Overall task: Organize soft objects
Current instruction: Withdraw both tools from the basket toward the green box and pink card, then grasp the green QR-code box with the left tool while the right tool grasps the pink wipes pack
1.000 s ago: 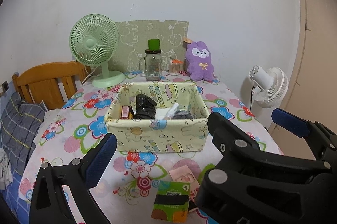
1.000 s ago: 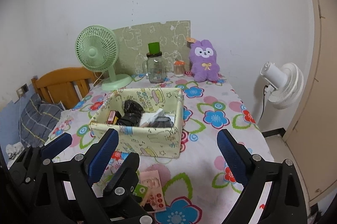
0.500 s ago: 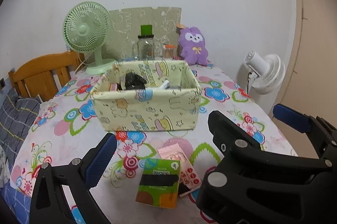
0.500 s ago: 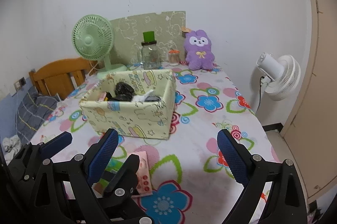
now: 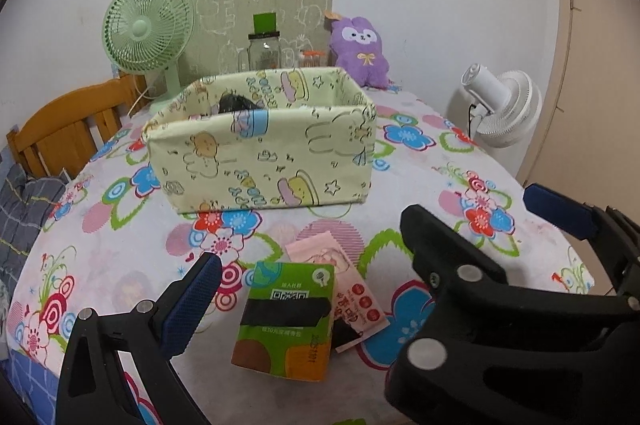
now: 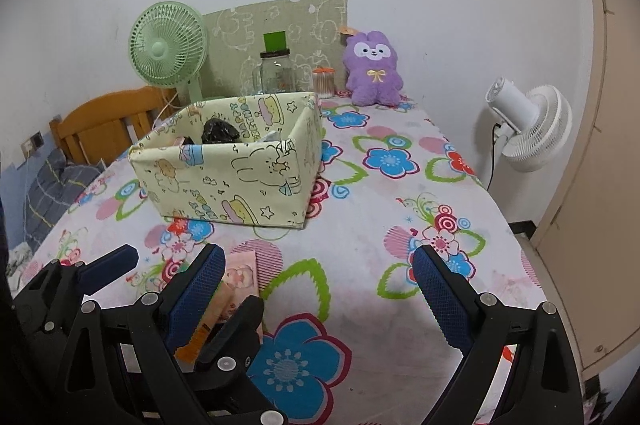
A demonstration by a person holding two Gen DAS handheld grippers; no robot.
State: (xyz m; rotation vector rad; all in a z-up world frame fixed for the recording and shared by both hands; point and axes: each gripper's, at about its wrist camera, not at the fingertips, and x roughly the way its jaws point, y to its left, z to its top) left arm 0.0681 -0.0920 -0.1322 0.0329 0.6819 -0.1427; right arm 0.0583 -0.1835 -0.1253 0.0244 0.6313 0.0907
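I am holding the left gripper (image 5: 368, 265) with its fingers (image 5: 192, 301) spread wide and gripping nothing, and over the last second I am bringing it lower and closer in, so the green tissue pack (image 5: 286, 321) is now sitting large in the lower centre of the left wrist frame, between the two blue pads rather than far below them. The pink packet (image 5: 340, 277) is lying just beside it, its lower end tucked partly under the green pack, both flat on the flowered desk (image 5: 120, 245). My right gripper (image 6: 316, 289) is likewise wide open and empty, and it is also dropping: in its frame the desk is filling more of the view, with the pink packet (image 6: 236, 285) peeking out behind the left pad at lower left. Further out, the yellow fabric box (image 5: 260, 153) is standing in the middle of the frame, and from this lower angle I am seeing its front wall more than its contents; only a dark bundle (image 5: 236, 103) shows over the rim. The purple plush rabbit (image 5: 360, 51) is sitting at the upper right, against the wall behind the box. I judge this as the approach to the green pack, with the box as its destination.
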